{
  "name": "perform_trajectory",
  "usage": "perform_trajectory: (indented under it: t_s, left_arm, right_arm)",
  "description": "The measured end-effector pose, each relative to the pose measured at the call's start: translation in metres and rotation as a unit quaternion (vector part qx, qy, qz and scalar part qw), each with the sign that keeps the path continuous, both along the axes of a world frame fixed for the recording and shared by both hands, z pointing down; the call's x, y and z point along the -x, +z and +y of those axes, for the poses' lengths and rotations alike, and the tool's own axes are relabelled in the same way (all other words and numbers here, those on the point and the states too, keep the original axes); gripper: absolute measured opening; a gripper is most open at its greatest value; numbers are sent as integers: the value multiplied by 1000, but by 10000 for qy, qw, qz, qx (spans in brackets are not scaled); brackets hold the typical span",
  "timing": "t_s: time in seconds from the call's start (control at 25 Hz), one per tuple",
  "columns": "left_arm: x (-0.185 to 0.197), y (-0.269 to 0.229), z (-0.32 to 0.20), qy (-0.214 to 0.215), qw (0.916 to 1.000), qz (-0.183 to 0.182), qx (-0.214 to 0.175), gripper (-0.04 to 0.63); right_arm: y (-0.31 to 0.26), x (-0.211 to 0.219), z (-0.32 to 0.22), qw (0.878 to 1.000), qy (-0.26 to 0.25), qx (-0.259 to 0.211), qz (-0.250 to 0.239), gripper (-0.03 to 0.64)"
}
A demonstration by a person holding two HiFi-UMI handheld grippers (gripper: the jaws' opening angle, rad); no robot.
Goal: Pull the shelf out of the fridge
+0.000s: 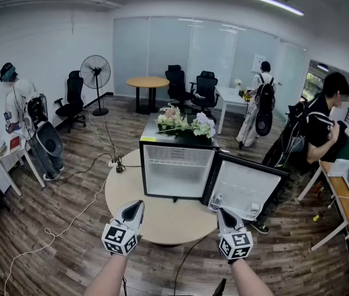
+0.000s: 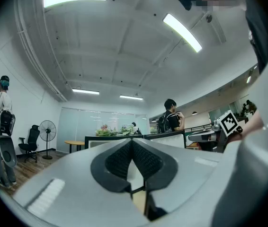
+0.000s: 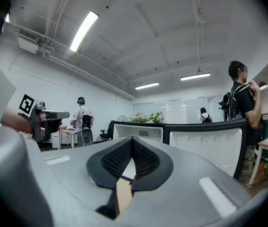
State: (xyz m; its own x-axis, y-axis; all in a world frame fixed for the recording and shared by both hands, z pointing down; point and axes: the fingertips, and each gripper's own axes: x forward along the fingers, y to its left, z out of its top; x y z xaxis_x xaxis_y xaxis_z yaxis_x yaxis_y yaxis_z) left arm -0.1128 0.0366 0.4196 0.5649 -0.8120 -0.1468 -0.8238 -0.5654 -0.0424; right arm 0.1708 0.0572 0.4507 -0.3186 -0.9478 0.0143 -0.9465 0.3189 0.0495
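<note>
Both grippers hover side by side over the near edge of the round table [image 1: 162,221] – the left gripper [image 1: 138,205] and the right gripper [image 1: 222,213] each have their jaws pressed together with nothing between them. Ahead of the left gripper stands the small fridge [image 1: 173,165], well apart from its tips, with flowers [image 1: 184,123] on top. Its open door [image 1: 245,187] hangs just beyond the right gripper – the shelf cannot be made out inside the white interior.

Round pale table [image 1: 162,222] on wood floor [image 1: 69,227]: one small fridge [image 1: 173,165] stands on its far half, door [image 1: 246,188] swung open to the right past the rim; cabled plug block [image 1: 118,163] at left rim, on table or floor unclear.
</note>
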Motion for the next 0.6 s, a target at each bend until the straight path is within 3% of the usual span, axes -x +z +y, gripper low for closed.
perform_trajectory:
  t_s: [0.28,0.48,0.6]
  left_arm:
    - [0,3,4,29,10000,-6,34,0]
    - [-2,4,6,31,10000,5,24,0]
    - [-4,6,6,32,10000,6,49,0]
  right_arm:
    - [1,2,1,10000,30,25,-26,6]
    - [-5,-4,8,9992,7,-220,-327,8]
    - [0,-3,6,9998,-33,-123,-165,8]
